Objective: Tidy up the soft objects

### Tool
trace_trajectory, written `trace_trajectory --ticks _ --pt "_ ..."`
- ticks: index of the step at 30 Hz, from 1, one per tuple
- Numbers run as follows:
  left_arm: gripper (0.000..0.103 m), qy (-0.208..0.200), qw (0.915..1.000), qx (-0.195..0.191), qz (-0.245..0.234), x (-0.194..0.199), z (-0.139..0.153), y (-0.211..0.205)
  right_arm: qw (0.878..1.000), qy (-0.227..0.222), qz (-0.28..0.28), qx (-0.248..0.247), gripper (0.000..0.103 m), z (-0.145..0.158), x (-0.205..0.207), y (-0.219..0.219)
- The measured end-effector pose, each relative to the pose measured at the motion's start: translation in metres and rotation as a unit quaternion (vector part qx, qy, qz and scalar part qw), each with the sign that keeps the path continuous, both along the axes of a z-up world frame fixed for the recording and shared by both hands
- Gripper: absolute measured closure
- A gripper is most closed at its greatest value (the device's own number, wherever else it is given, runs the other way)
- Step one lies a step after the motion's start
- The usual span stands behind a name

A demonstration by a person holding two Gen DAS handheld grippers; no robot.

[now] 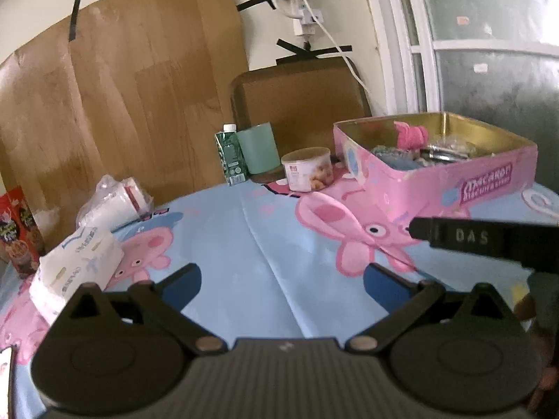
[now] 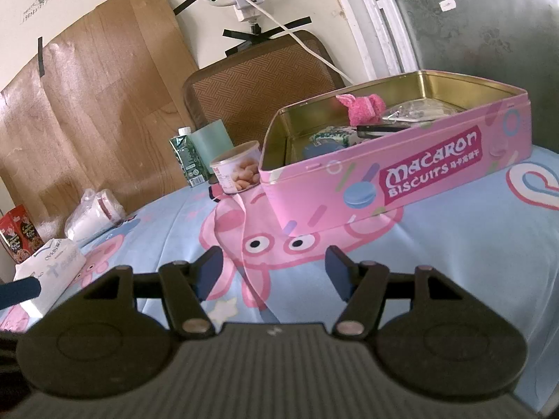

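Left wrist view first: the left gripper (image 1: 282,281) fills the bottom of the frame with its blue-padded fingers (image 1: 185,281) spread wide, nothing between them, above a light blue cartoon-pig cloth (image 1: 265,230) that covers the tabletop. At the right edge of the frame, one black finger of the right gripper (image 1: 489,239) juts in from the right.

At upper right of centre sits an open pink biscuit tin (image 1: 433,178) on the cloth. Inside it, a pink fluffy soft object (image 1: 410,134) stands against the gold back wall, beside some shiny wrapped items and a dark flat thing that I cannot make out. Just left of the tin is a small round snack can (image 1: 307,169), then a pale green cup (image 1: 258,150) and a green carton (image 1: 230,155). At the left edge lie a white tissue pack (image 1: 77,262), a clear bag of white paper cups (image 1: 111,199) and a red box (image 1: 15,230).

Right wrist view: the right gripper (image 2: 274,274) also has its fingers spread, empty, over the pig print. The tin (image 2: 401,181) lies just beyond them, centre right, with the pink soft object (image 2: 363,108) near the tin's far wall. The snack can (image 2: 237,171) touches the tin's left corner.
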State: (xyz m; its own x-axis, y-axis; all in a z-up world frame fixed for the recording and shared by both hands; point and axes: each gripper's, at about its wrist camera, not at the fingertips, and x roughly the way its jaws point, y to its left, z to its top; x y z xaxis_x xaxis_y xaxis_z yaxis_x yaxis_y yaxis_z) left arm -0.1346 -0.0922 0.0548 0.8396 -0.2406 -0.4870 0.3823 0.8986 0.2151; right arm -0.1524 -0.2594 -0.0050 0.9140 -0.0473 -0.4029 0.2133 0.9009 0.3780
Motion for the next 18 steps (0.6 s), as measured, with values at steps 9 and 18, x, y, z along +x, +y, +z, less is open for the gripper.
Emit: trace_trajectory --ticks 9,18 --pt "0.000 0.022 0.9986 -0.025 -0.041 -0.003 0.001 0.003 1.000 0.001 0.002 -0.002 0.036 0.000 0.000 0.001" --pt "0.000 0.050 0.9970 -0.057 -0.017 0.017 0.006 0.016 1.000 -0.003 0.007 0.000 0.035 0.003 -0.001 0.003"
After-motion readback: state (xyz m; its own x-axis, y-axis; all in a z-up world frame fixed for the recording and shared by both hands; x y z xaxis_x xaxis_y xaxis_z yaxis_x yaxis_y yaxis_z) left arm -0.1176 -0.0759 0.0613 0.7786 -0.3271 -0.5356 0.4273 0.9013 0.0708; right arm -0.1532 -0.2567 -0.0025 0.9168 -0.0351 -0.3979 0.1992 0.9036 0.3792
